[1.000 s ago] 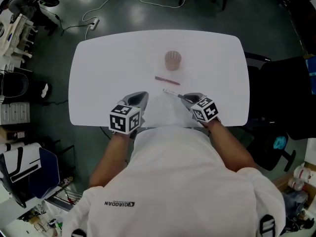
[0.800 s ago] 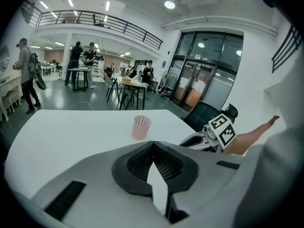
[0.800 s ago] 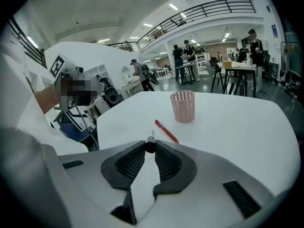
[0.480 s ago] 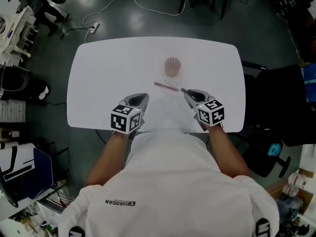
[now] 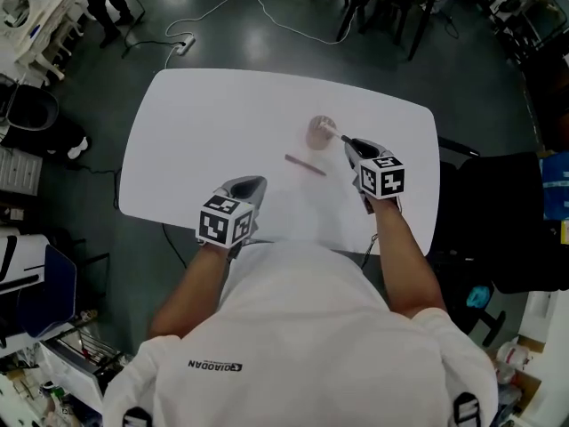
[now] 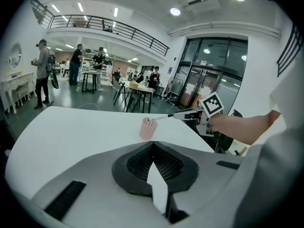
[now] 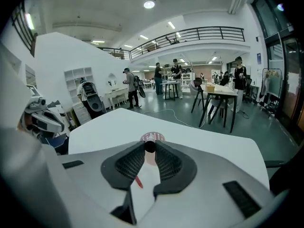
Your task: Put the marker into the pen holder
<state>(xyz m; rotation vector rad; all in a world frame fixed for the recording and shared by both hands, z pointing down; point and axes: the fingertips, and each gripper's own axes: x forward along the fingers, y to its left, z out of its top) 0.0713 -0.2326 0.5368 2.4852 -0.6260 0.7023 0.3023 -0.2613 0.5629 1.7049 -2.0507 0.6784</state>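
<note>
A pink mesh pen holder stands upright near the table's far middle. My right gripper is shut on a white marker whose tip reaches over the holder's rim. In the right gripper view the marker's dark end sits pinched between the jaws, with the holder just beyond. A second, red marker lies flat on the table, left of the right gripper. My left gripper rests shut and empty near the front edge. From the left gripper view the holder and held marker show ahead.
The white table is bare on its left half. A dark chair stands off its right edge and a cable runs on the floor beyond. People and tables stand far off in the hall.
My right gripper has carried the white marker forward from the table's front middle to the pen holder. The left gripper has stayed where it was.
</note>
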